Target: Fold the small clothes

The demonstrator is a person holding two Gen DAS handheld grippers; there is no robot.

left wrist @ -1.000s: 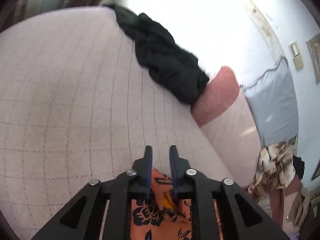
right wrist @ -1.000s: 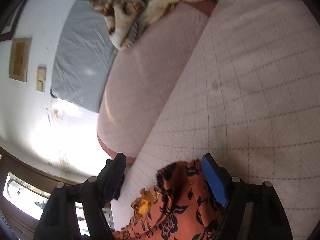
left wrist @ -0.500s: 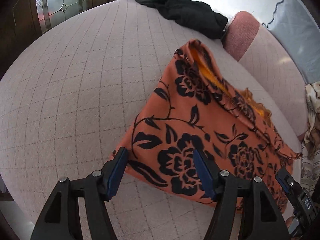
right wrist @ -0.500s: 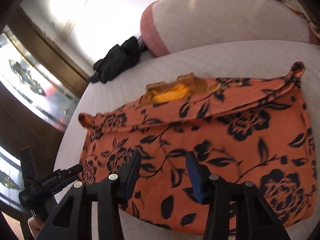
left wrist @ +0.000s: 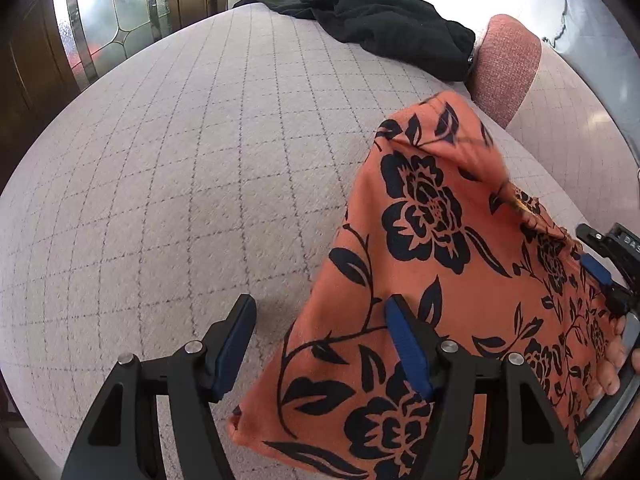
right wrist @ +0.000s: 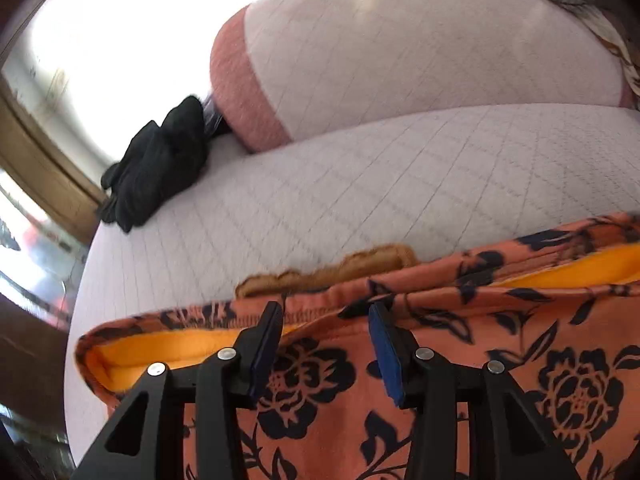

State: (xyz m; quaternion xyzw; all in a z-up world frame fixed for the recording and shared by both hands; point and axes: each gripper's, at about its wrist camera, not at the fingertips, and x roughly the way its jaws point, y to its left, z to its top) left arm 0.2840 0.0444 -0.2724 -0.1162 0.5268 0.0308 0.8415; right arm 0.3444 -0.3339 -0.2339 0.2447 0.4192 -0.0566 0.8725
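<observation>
An orange garment with black flowers (left wrist: 440, 280) lies on the pale quilted cushion (left wrist: 180, 180). My left gripper (left wrist: 320, 312) is open at the garment's left edge, its right finger over the cloth, its left finger over bare cushion. My right gripper (right wrist: 324, 312) is open just above the garment (right wrist: 520, 380), near its top hem where the yellow lining (right wrist: 180, 348) shows. The right gripper also shows at the right edge of the left wrist view (left wrist: 600, 276), over the cloth.
A black garment (left wrist: 380, 28) is heaped at the cushion's far end, also in the right wrist view (right wrist: 156, 172). A pink-and-pale backrest (right wrist: 400, 60) rises behind. A wooden door with leaded glass (left wrist: 100, 20) stands at the left.
One second ago the left gripper was shut on the garment; both grippers now stand open with the garment lying spread on the cushion. The left gripper has shifted left, the right moved toward the hem.
</observation>
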